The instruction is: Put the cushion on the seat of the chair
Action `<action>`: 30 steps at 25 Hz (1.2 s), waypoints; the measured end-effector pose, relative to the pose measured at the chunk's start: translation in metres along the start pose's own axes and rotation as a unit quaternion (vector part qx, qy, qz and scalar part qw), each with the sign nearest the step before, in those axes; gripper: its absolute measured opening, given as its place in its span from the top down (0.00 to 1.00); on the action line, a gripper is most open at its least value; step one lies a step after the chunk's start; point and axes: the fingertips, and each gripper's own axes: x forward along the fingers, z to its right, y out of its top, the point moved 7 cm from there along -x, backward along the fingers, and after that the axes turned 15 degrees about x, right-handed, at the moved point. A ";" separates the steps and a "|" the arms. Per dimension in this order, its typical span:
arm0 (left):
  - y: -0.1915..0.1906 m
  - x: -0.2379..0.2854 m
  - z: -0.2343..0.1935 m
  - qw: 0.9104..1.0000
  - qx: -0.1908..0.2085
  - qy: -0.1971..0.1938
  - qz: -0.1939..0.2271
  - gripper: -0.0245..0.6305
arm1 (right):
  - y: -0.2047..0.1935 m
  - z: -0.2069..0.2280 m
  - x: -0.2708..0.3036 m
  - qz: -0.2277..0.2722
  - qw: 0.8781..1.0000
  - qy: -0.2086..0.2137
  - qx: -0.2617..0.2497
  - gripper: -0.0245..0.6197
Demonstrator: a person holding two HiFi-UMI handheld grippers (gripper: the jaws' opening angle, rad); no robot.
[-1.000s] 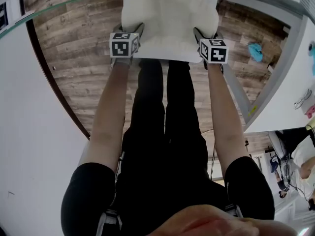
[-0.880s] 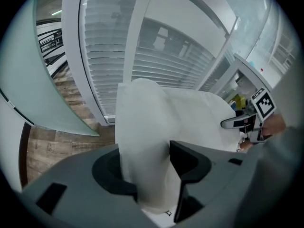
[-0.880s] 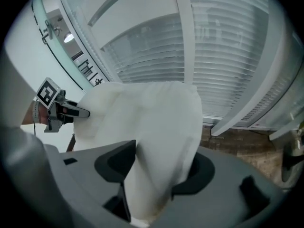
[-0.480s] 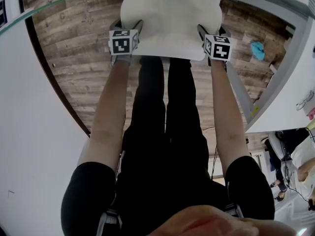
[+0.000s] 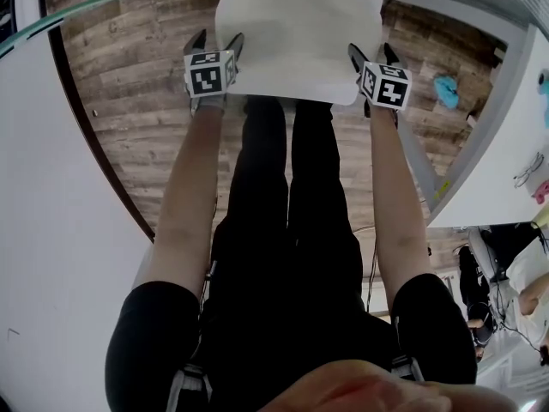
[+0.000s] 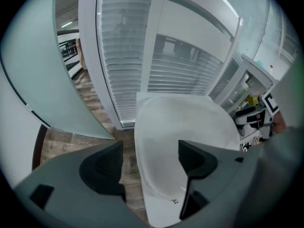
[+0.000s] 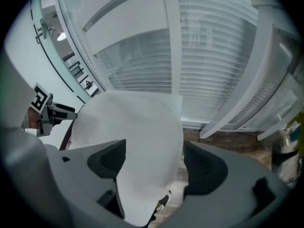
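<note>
Plump off-white fabric cushion [image 5: 296, 33], rounded at its near edge, lying on a white chair seat [image 6: 152, 98] at far centre. Left gripper [image 5: 214, 43] and right gripper [image 5: 371, 54]: jaws have just been opening and stand wide, each straddling one side edge of the cushion without pressing it.

Both bare arms are stretched forward and down, side by side, the left arm [image 5: 184, 196] at the left of the head view and the right arm [image 5: 396, 204] at the right. The left gripper [image 5: 216, 39] is pointed steeply downward. Its jaws have just been opening and are spread wide, and the left edge of the cushion [image 5: 296, 33] is seen in the gap, pressed by neither pad. The right gripper [image 5: 371, 51] is posed alike, its jaws just opened wide around the cushion's right edge, which is not clamped.
</note>
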 end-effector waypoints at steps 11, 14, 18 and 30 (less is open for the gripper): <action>0.028 -0.118 0.057 0.999 0.008 -0.040 0.015 0.43 | 0.021 -0.066 -0.112 0.010 0.998 0.054 -0.017 0.40; 0.037 -0.152 0.071 0.998 0.003 -0.055 0.019 0.43 | 0.023 -0.088 -0.149 0.012 0.997 0.069 -0.022 0.40; 0.062 -0.197 0.087 0.996 0.011 -0.076 0.041 0.46 | 0.035 -0.112 -0.197 0.028 0.995 0.098 -0.024 0.41; 0.153 -0.376 0.139 0.969 0.112 -0.129 0.177 0.90 | 0.075 -0.186 -0.375 0.122 0.972 0.162 -0.122 0.94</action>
